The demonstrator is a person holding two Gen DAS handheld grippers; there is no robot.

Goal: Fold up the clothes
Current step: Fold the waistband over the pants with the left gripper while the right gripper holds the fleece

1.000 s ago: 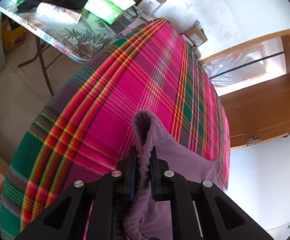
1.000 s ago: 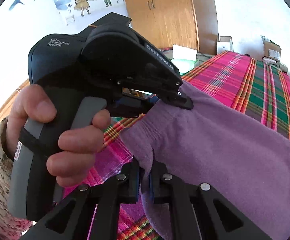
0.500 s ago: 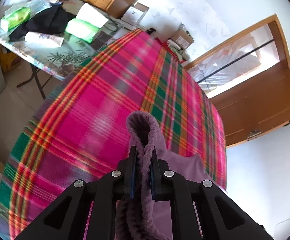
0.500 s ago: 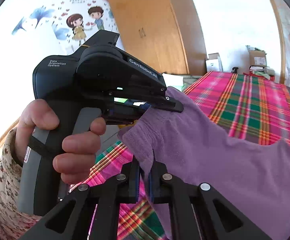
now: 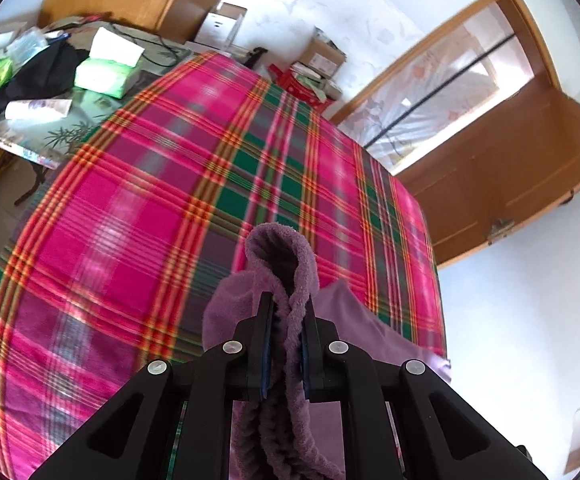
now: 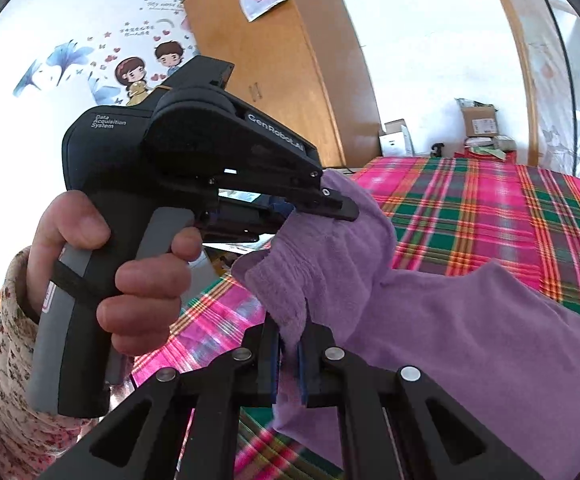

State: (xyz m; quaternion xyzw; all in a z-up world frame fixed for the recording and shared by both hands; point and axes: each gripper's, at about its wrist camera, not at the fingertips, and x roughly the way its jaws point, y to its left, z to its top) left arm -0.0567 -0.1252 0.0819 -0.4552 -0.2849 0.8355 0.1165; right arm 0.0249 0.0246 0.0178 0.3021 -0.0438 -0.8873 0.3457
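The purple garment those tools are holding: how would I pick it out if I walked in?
Find the bed under the pink, green and red plaid cover. Above it hangs the purple garment, soft and fleecy, one edge pinched by the left gripper and the right gripper. It is the only plain, unpatterned fabric on that bed.

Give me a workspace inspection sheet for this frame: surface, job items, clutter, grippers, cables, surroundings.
Surface: plaid bedspread, pink, green and red, bare apart from the garment.
Job's things: purple fleece garment, lifted at one edge, its far part draped toward the bedspread.
Clutter: side table with green tissue packs, a black cloth and a tube.
Grippers: left hand-held gripper shut on the garment's edge; right hand-held gripper shut on the same edge, close beside it.
Cables: a dark cable on the side table.
Surroundings: wooden wardrobe, cardboard boxes, wall decal.
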